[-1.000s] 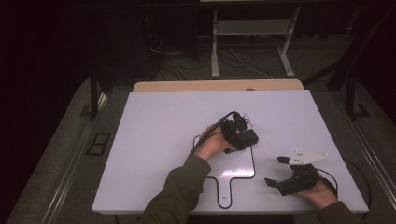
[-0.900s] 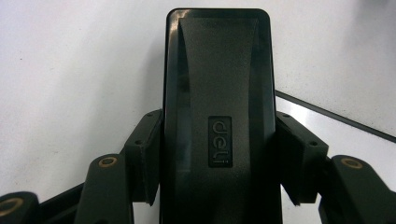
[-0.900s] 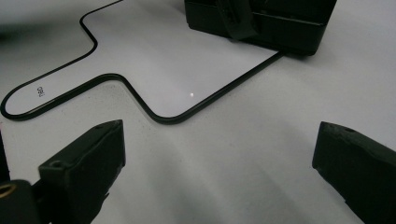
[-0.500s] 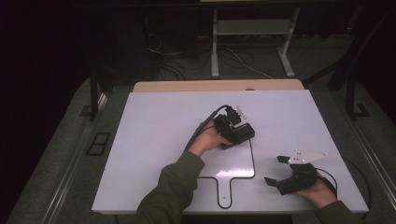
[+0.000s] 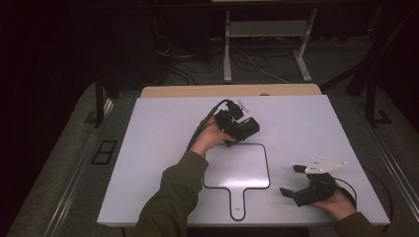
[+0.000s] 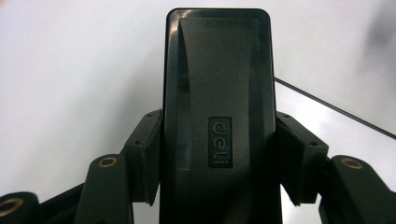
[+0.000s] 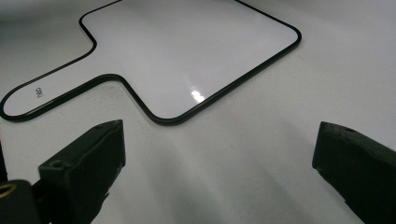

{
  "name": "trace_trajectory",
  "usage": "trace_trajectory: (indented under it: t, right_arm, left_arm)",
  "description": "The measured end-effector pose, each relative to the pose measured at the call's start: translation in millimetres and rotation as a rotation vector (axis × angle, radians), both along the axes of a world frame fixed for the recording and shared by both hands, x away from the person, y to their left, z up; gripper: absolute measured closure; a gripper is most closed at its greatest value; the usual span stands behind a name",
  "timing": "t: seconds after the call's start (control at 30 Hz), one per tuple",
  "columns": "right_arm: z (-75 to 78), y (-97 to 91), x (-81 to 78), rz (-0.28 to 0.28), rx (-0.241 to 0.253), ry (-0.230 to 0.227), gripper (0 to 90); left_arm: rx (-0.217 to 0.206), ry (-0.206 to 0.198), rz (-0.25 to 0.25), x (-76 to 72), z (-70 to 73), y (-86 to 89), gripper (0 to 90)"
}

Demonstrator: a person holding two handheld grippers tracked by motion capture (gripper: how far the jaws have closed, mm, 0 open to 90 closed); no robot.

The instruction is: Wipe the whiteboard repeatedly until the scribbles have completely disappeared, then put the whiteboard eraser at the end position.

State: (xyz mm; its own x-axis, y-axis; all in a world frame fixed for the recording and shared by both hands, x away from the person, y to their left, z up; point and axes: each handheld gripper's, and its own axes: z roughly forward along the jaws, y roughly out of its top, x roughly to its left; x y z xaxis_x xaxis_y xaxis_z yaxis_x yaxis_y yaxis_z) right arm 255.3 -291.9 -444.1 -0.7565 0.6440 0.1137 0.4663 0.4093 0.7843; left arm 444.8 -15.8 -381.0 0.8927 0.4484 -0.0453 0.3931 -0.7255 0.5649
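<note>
- A large white table (image 5: 148,148) fills the middle of the high view, with a dark floor and cables behind it at the top of the frame.
- A white paddle-shaped board (image 5: 237,168) with a thin black rim lies flat on the table, lower centre of the high view. Its short handle points toward the bottom edge. In the right gripper view it crosses the upper half, its handle at the left edge bearing a small printed mark.
- The left gripper (image 5: 242,129), held in the person's left hand (image 5: 210,139), sits just above the board's upper left corner, near the centre of the high view.
- Its jaws are clamped on a black rectangular block (image 6: 218,116) with rounded corners. In the left gripper view the block stands upright in the centre, matte with a glossy border, a raised panel narrowing down its middle, and a small "deli" label low on its face. One jaw presses each long side.
- The right gripper (image 5: 296,180) rests at the lower right of the high view, in the right hand (image 5: 338,202). Its jaws are spread wide with nothing between them.
</note>
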Motion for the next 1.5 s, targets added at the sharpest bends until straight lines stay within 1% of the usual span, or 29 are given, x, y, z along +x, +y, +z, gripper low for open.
trace_trajectory:
  t: [0.03, 0.1, 0.17, 0.2, 0.27, 0.3, 0.4, 0.43, 0.57, 0.6, 0.63, 0.7, 0.73, 0.83, 0.9, 0.93, 1.03, 1.1, 1.23, 1.3, 1.4, 1.43, 1.5]
  right_arm:
    - [-0.2, -0.2, 0.0, 0.001, 0.001, 0.0, 1.5]
    - [-0.1, -0.6, -0.2, -0.001, 0.004, -0.001, 1.5]
    - [0.0, -1.0, -0.1, 0.001, 0.004, -0.003, 1.5]
    - [0.1, -1.1, -0.2, 0.001, 0.005, -0.003, 1.5]
    - [0.2, -1.3, -0.3, 0.002, 0.007, -0.003, 1.5]
    - [0.2, -1.3, -0.2, 0.001, 0.008, -0.001, 1.5]
    - [0.0, -0.4, 0.0, 0.003, 0.008, -0.002, 1.5]
    - [0.3, -0.2, 0.0, 0.003, 0.007, -0.002, 1.5]
    - [0.3, 0.6, -0.2, 0.008, 0.007, -0.001, 1.5]
    - [0.5, 0.8, -0.2, 0.007, 0.01, -0.001, 1.5]
    - [0.5, 0.9, -0.1, 0.007, 0.014, -0.002, 1.5]
    - [-0.2, 0.9, 0.2, 0.01, 0.01, -0.001, 1.5]
    - [-0.3, 0.7, 0.4, 0.01, 0.012, 0.001, 1.5]
    - [0.2, -0.2, 0.7, 0.008, 0.015, 0.0, 1.5]
    - [-0.3, -0.2, 0.7, 0.011, 0.017, 0.002, 1.5]
    - [-0.1, -0.2, 0.4, 0.009, 0.013, 0.001, 1.5]
    - [0.2, -0.8, 0.0, 0.009, 0.015, -0.001, 1.5]
    - [0.1, -1.1, -0.2, 0.009, 0.014, -0.001, 1.5]
    - [0.3, -1.4, -0.7, 0.007, 0.018, -0.001, 1.5]
    - [0.2, -1.3, -0.7, 0.008, 0.017, 0.0, 1.5]
    - [0.3, -1.7, -0.9, 0.01, 0.017, -0.003, 1.5]
    - [0.4, -2.0, -0.9, 0.009, 0.018, -0.003, 1.5]
    - [0.5, -2.5, -0.6, 0.009, 0.02, -0.005, 1.5]
  left_arm:
    - [0.009, -0.005, 0.006, 3.9, 0.8, 2.2, 38.8]
    - [0.01, -0.01, 0.036, 10.8, 0.9, 5.7, 38.7]
    - [0.017, -0.01, 0.05, 18.0, 0.9, 10.0, 38.8]
    - [0.009, -0.009, 0.064, 20.9, -0.4, 11.5, 38.7]
    - [0.018, -0.011, 0.08, 27.2, -3.2, 14.0, 38.7]
    - [0.015, -0.004, 0.099, 29.3, -5.3, 14.1, 38.7]
    - [0.024, -0.002, 0.122, 37.3, -11.1, 15.6, 38.7]
    - [0.019, 0.0, 0.133, 39.4, -13.4, 15.5, 38.7]
    - [0.033, -0.001, 0.147, 47.3, -20.4, 13.4, 38.7]
    - [0.045, -0.004, 0.135, 50.7, -21.7, 12.8, 38.7]
    - [0.051, 0.005, 0.142, 52.3, -23.3, 11.4, 38.7]
    - [0.061, 0.009, 0.139, 56.6, -26.3, 8.5, 38.7]
    - [0.051, 0.003, 0.148, 57.7, -28.9, 6.3, 38.7]
    - [0.063, -0.004, 0.141, 60.0, -31.1, 1.3, 38.7]
    - [0.088, -0.013, 0.128, 60.5, -32.6, -1.0, 38.7]
    - [0.095, -0.011, 0.131, 60.4, -33.6, -2.2, 38.6]
    - [0.099, -0.003, 0.134, 60.9, -37.5, -3.8, 38.6]
    - [0.106, -0.01, 0.127, 61.9, -39.4, -4.5, 38.6]
    - [0.098, -0.008, 0.134, 62.1, -41.9, -6.6, 38.6]
    - [0.109, -0.011, 0.129, 62.9, -43.4, -7.3, 38.6]
    - [0.095, 0.005, 0.162, 65.1, -47.8, -5.1, 38.2]
    - [0.079, 0.015, 0.169, 65.3, -49.3, -3.9, 38.0]
    - [0.045, 0.022, 0.184, 65.9, -49.8, -0.7, 36.9]
